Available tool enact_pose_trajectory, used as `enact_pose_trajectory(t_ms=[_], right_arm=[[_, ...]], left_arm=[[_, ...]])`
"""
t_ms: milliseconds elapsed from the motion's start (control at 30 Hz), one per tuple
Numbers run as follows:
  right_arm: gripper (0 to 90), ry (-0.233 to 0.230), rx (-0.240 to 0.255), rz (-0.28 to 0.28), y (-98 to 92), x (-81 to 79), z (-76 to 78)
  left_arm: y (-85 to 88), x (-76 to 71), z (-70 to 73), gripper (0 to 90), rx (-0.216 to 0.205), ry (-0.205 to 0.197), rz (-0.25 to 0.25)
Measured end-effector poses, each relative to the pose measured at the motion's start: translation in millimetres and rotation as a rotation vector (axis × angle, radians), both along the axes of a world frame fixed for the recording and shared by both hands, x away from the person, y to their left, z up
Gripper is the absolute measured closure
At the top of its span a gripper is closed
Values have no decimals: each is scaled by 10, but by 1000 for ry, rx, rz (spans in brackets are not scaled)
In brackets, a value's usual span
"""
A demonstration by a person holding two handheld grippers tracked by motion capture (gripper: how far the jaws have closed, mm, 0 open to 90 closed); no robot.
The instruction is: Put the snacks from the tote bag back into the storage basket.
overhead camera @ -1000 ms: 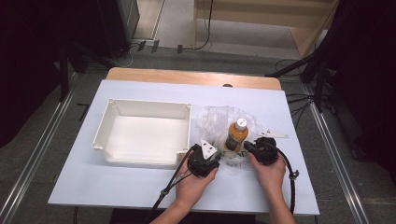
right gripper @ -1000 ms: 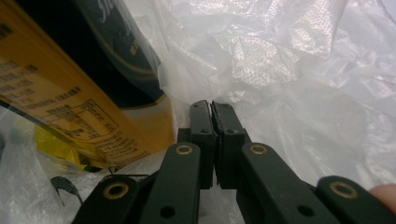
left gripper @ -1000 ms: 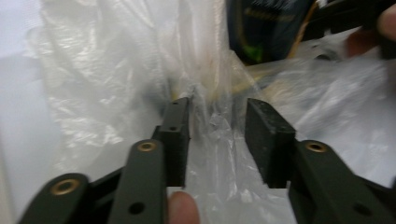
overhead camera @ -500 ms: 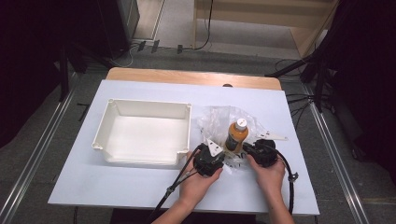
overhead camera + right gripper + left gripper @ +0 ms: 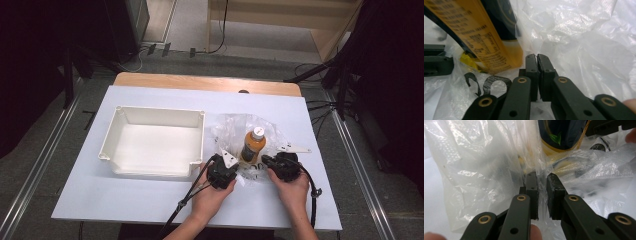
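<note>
An orange bottle (image 5: 252, 144) with a white cap stands upright inside a crumpled clear plastic bag (image 5: 231, 128) on the white table. My left gripper (image 5: 223, 167) is at the bag's near left edge. In the left gripper view its jaws (image 5: 541, 176) are almost together, with a fold of bag film (image 5: 486, 170) between them and the bottle's base (image 5: 564, 135) just beyond. My right gripper (image 5: 276, 164) is at the bag's near right edge. Its jaws (image 5: 537, 57) are pressed tight on the film (image 5: 579, 37), beside the bottle's label (image 5: 486, 37).
An empty white tray (image 5: 150, 147) sits left of the bag, its right wall close to my left gripper. Bare table (image 5: 125, 200) lies along the front left. Cables trail from both grippers toward the table's near edge.
My left gripper has moved right and forward to the bag's edge and its jaws have come together on the film. The right gripper has hardly moved.
</note>
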State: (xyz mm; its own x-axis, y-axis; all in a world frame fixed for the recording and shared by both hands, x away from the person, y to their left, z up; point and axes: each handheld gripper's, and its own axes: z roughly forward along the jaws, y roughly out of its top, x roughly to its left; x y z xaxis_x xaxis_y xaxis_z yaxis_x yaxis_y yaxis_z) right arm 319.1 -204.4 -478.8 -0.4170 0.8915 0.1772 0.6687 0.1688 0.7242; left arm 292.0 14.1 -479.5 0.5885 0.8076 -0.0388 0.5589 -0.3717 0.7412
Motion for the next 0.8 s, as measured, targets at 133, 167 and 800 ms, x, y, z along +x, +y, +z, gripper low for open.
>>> enact_pose_trajectory(t_ms=[133, 167, 800], right_arm=[[687, -66, 24, 15, -45, -41, 101], [648, -73, 35, 11, -60, -48, 139], [408, -153, 27, 174, -79, -135, 465]], left_arm=[[6, 1, 1, 819, 0, 1, 0], [5, 0, 1, 819, 0, 1, 0], [16, 1, -2, 820, -16, 1, 0]])
